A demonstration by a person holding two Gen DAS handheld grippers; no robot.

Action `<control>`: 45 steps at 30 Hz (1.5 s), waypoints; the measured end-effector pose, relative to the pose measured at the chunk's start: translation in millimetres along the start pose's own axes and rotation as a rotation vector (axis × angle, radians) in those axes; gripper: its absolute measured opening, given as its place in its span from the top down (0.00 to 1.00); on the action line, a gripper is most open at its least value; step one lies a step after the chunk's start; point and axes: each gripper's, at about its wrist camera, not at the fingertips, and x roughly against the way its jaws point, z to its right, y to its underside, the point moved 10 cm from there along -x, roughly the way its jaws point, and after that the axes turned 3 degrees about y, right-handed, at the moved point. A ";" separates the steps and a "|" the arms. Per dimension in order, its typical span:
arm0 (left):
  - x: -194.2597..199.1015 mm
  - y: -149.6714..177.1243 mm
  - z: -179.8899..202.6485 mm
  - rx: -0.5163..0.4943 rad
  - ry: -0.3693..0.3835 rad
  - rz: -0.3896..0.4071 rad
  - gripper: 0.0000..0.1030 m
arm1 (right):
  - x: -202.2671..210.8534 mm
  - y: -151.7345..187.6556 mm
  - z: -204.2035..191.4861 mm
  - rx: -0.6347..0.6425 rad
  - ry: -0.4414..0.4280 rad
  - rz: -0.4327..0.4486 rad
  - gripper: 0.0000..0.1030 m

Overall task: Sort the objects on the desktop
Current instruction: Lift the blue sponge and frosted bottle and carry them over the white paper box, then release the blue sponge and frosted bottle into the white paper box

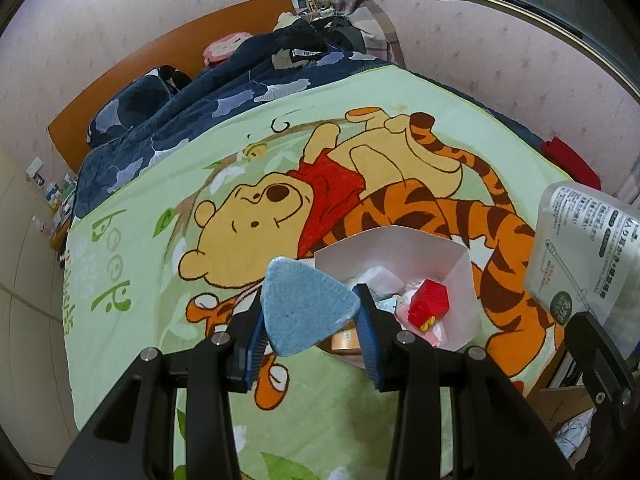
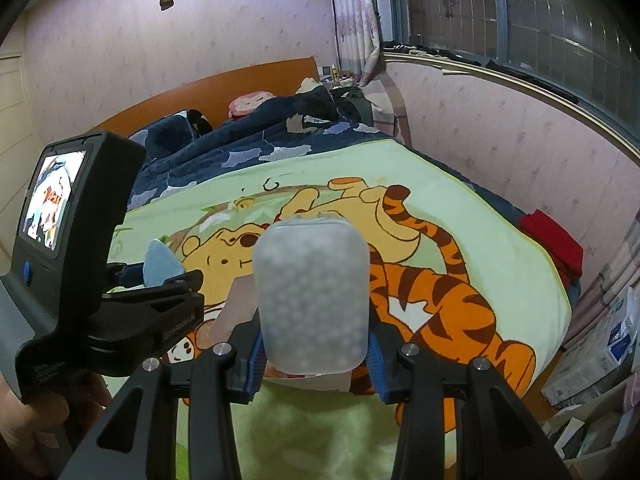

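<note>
Left wrist view: left hand-held gripper clamps a light blue, rounded-triangular sponge-like pad between its blue-padded fingers, jaws narrow, pads pressed on both sides of it. Pad stands on edge, broad face toward the camera. Just beyond and to the right, an open white paper bag lies on the bed, resting on a green fleece blanket printed with a yellow bear and an orange striped tiger. Inside the bag: a small red box, crumpled white wrappers, other bits too small to tell. A tan cardboard carton shows just under the gripper, at the bag's near edge. At right edge, a clear plastic package with printed text, held in the right hand-held gripper.

Right wrist view: right hand-held gripper holds that clear package upright between its fingers, jaws at middling width, pads against both sides; blurred white dots show through it. Left gripper with the blue pad sits to the left, above the blanket. A person's hand grips its handle. Dark blue leaf-pattern duvet lies beyond the blanket.
</note>
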 end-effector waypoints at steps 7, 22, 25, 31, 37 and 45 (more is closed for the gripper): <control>-11.0 -0.5 -1.8 0.002 0.000 -0.017 0.60 | -9.9 -1.6 -1.9 0.005 -0.003 -0.014 0.60; -28.9 -1.9 -1.6 -0.013 -0.002 -0.045 0.60 | -27.2 4.7 -4.8 0.005 -0.001 -0.050 0.60; -37.5 0.0 2.0 -0.022 0.001 -0.059 0.60 | -35.4 8.6 -4.1 0.007 -0.001 -0.068 0.60; -61.3 6.0 6.4 -0.029 -0.001 -0.104 0.60 | -54.2 16.2 -4.3 0.017 -0.006 -0.106 0.60; -75.4 11.4 5.3 -0.030 -0.006 -0.128 0.60 | -68.3 21.7 -5.8 0.021 -0.017 -0.135 0.60; -90.5 16.0 4.8 -0.036 -0.002 -0.157 0.60 | -80.3 23.8 -8.0 0.024 -0.024 -0.156 0.60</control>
